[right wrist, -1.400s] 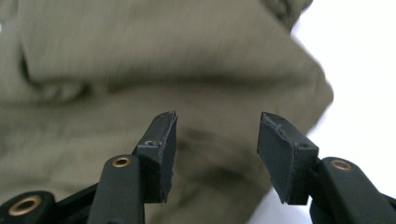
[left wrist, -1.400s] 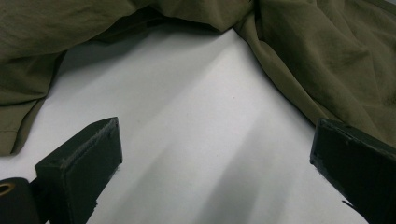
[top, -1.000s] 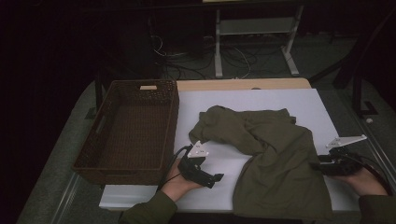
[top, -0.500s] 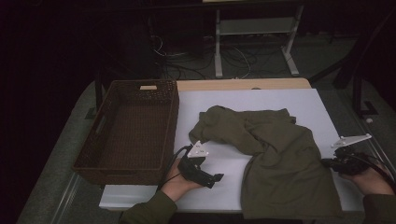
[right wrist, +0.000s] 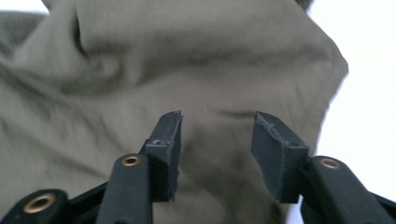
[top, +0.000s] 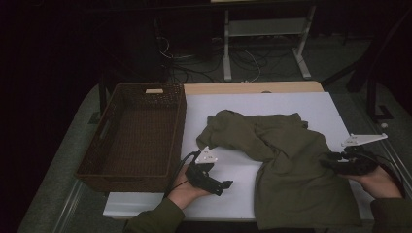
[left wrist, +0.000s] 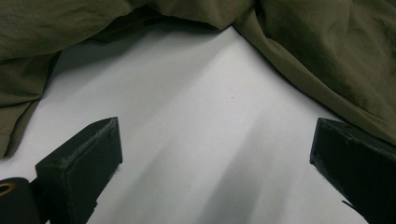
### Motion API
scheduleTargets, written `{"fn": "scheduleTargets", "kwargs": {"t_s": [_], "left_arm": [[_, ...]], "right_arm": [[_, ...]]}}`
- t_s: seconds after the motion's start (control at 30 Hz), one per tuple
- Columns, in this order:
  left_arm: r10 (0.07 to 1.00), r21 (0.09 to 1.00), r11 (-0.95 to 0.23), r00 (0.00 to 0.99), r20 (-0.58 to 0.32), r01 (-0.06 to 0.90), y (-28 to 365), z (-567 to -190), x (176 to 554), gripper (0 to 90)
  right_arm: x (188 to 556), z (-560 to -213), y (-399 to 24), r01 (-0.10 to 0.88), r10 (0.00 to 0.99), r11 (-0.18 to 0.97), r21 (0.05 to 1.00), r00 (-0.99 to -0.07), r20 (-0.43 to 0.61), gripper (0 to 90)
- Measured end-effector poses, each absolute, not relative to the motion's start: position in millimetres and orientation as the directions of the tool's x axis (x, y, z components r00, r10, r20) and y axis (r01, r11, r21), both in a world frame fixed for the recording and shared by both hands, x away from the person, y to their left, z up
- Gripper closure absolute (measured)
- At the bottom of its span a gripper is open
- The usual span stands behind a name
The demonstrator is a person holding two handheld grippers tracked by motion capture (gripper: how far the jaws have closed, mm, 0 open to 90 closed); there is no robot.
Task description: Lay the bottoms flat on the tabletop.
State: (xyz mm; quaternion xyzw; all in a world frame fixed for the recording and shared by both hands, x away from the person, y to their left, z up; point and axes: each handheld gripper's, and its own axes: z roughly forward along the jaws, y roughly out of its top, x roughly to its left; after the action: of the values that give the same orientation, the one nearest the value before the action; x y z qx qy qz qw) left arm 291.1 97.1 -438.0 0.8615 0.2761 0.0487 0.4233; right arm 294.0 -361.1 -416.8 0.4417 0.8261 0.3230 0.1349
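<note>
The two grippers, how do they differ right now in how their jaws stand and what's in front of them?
The left gripper has its jaws spread wide over bare white table, with the green garment lying beyond its tips. The right gripper has its jaws at a narrower gap; they have just been opening, with garment cloth behind them and nothing pinched between them. In the high view, the left sits beside the basket, the right at the garment's far edge. Both are black and hand-held.

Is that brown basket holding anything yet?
Empty: the high view shows the wicker basket's bare woven bottom, while the green garment lies crumpled on the white table beside it.
</note>
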Motion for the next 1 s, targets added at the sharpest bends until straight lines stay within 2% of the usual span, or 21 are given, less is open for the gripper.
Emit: {"fn": "scheduleTargets", "kwargs": {"t_s": [0.3, 0.6, 1.0], "left_arm": [[0.519, 0.754, -0.490, 0.841, -0.152, 0.438, 98.0, -438.4, 291.4, 2.1], [0.520, 0.752, -0.491, 0.841, -0.152, 0.439, 97.5, -438.8, 291.7, 2.9], [0.521, 0.753, -0.487, 0.840, -0.155, 0.442, 98.0, -439.3, 291.6, 2.9]], "right_arm": [[328.1, -410.4, -345.6, 0.619, 0.826, 0.370, 0.693, -0.560, 0.060, 48.8], [365.6, -404.5, -344.4, 0.625, 0.845, 0.293, 0.724, -0.524, 0.110, 48.4], [419.0, -405.6, -337.5, 0.644, 0.859, 0.268, 0.716, -0.496, 0.124, 53.0]]}}
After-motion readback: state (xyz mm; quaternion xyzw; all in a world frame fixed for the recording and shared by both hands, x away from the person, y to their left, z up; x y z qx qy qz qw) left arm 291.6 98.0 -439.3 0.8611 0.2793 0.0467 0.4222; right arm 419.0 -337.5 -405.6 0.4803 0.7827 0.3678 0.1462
